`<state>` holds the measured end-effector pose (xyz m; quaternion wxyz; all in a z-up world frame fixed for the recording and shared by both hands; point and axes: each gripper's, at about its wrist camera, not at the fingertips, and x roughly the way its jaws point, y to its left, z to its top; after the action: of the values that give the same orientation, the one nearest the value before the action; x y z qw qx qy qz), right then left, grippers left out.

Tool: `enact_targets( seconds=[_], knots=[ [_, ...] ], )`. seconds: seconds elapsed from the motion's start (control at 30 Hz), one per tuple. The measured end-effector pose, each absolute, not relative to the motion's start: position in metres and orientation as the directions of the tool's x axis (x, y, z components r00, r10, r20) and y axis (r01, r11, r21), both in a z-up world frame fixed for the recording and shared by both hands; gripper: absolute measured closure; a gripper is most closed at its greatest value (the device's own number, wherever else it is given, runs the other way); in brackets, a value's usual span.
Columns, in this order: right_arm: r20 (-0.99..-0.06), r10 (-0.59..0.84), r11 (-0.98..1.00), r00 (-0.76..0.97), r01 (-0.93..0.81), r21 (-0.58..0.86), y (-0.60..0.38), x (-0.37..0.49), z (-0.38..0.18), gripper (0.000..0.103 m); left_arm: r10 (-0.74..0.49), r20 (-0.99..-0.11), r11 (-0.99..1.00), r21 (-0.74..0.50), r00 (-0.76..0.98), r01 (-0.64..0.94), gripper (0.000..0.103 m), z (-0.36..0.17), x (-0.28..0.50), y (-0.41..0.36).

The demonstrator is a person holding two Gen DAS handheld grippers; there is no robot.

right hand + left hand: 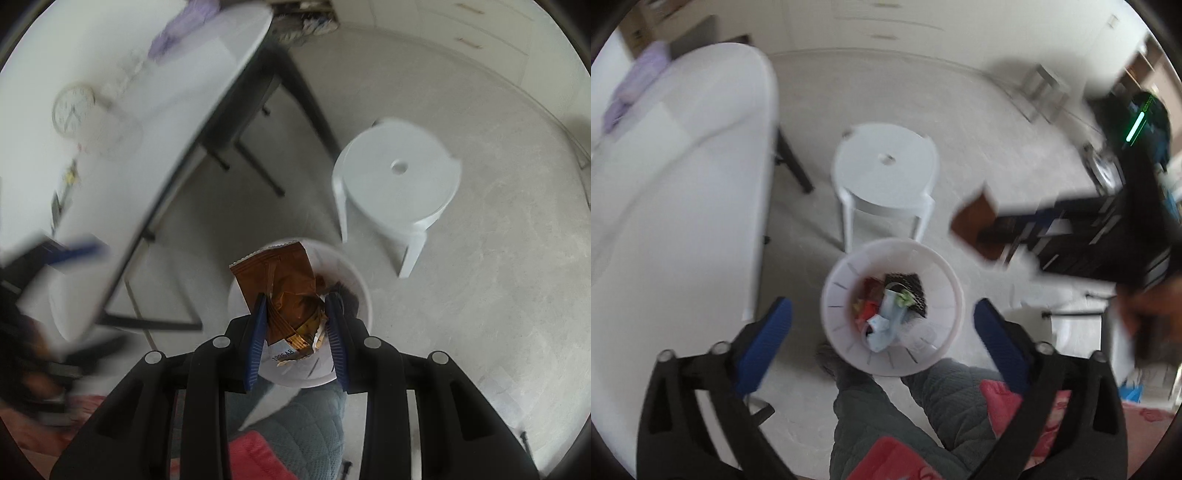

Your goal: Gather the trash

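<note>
A white trash bin (947, 284) stands on the floor, holding several scraps in red, black and light blue (886, 321). My left gripper (882, 307) hangs straight above it, open wide, with nothing between its blue fingers (768, 339). My right gripper (297, 299) is shut on a crumpled brown snack wrapper (280, 277), held over the bin's rim (351, 273). The wrapper covers most of the bin's inside in the right wrist view. In the left wrist view the same wrapper (971, 221) shows blurred at the right, higher than the bin.
A white round stool (886, 162) (399, 184) stands just beyond the bin. A white table (683, 166) (129, 129) with black legs is on the left, bearing a purple cloth (631, 88) and a clock (74, 109). A person's grey quilted legs (886, 406) stand next to the bin.
</note>
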<state>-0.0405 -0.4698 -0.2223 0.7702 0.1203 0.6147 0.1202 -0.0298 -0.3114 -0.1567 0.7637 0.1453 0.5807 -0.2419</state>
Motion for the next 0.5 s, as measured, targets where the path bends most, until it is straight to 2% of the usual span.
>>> enact_targets(
  seconds=[0.1,0.17,0.2,0.23,0.27,0.4,0.43,0.5],
  knots=[
    [-0.938,0.318,0.946,0.139,-0.11,0.304,-0.442,-0.039,-0.262,0.07,-0.181,-0.958,0.88,-0.057,0.221,0.472,0.008,-0.144,-0.027,-0.291],
    [-0.95,0.299,0.947,0.093,-0.155,0.283,-0.423,-0.038,-0.291,0.061,-0.163,-0.96,0.9,-0.049,0.229,0.433,0.008,-0.14,-0.024,-0.278],
    [-0.954,0.291,0.947,0.072,-0.166,0.277,-0.416,-0.037,-0.305,0.045,-0.148,-0.96,0.91,-0.038,0.239,0.412,0.008,-0.138,-0.023,-0.272],
    [-0.957,0.283,0.948,0.056,-0.17,0.27,-0.411,-0.036,-0.316,0.023,-0.127,-0.96,0.919,-0.019,0.249,0.395,0.008,-0.137,-0.022,-0.267],
    [-0.964,0.265,0.952,0.035,-0.167,0.256,-0.406,-0.035,-0.328,0.015,-0.113,-0.96,0.923,-0.006,0.255,0.384,0.008,-0.137,-0.022,-0.263],
    [-0.963,0.263,0.956,-0.053,-0.122,0.267,-0.396,-0.029,-0.349,0.009,-0.068,-0.963,0.951,0.017,0.261,0.309,0.008,-0.136,-0.012,-0.242],
    [-0.964,0.259,0.958,-0.058,-0.108,0.264,-0.394,-0.026,-0.344,0.004,-0.052,-0.962,0.958,0.027,0.268,0.285,0.008,-0.134,-0.009,-0.236],
    [-0.962,0.269,0.956,-0.037,-0.106,0.272,-0.39,-0.019,-0.325,0.002,-0.035,-0.957,0.969,0.038,0.288,0.243,0.008,-0.129,-0.004,-0.224]
  ],
)
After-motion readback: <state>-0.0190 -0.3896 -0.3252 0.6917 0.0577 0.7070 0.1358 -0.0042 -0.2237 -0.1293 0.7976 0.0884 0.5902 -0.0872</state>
